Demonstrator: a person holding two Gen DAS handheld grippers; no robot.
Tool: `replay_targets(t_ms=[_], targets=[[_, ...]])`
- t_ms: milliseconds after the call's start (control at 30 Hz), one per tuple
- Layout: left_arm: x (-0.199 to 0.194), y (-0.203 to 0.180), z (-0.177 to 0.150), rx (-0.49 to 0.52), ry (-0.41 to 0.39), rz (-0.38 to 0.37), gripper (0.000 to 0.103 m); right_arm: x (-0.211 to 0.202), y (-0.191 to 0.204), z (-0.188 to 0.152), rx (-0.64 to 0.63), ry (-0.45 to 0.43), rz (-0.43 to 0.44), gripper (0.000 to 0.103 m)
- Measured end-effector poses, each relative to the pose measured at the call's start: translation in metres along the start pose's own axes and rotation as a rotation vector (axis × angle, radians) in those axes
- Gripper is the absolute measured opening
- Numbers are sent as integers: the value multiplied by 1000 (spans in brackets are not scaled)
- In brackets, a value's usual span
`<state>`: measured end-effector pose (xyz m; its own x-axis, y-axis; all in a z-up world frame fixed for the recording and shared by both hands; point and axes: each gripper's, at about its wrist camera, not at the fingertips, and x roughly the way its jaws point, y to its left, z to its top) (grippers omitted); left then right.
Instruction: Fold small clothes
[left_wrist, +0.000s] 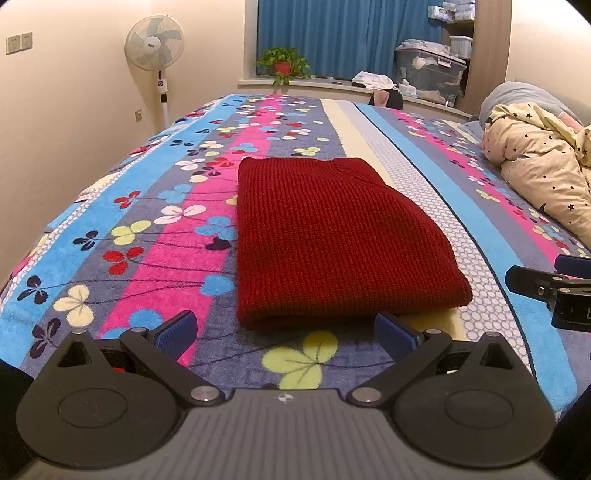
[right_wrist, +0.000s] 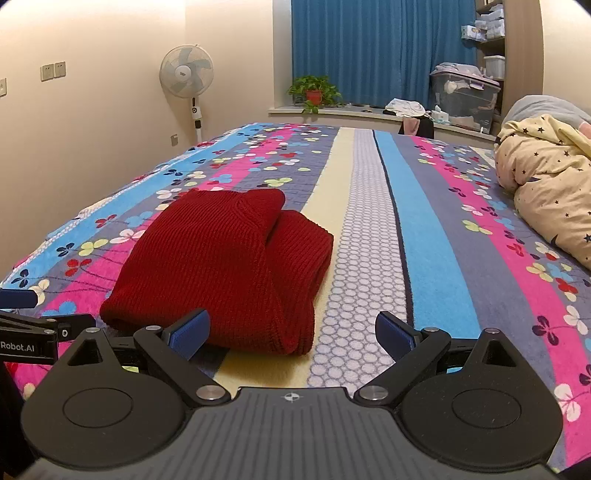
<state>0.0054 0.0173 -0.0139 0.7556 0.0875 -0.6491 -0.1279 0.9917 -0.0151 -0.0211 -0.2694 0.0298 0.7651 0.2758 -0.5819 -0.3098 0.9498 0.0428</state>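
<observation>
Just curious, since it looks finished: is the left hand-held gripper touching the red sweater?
Apart. The left wrist view shows the left hand-held gripper open, with bedspread visible between its fingertips and the red sweater.

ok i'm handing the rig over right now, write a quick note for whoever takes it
Left gripper: open, empty, just short of the near edge of the dark red knitted sweater.
Right gripper: open, empty, near the sweater's near right corner, not touching it as far as I can tell.
The sweater lies folded in a compact stack on the striped floral bedspread; nothing holds it.
Done: the fold looks finished, though the far end sits a bit uneven in the right wrist view.
Left: tidy that end if wanted. No other unfolded small clothes are clearly in view on the bed.
</observation>
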Motion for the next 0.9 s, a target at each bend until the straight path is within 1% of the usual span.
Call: replay_targets(t_ms=[900], targets=[[0, 0, 1, 7, -10, -8, 102, 0, 2, -1, -13, 0, 0, 96]])
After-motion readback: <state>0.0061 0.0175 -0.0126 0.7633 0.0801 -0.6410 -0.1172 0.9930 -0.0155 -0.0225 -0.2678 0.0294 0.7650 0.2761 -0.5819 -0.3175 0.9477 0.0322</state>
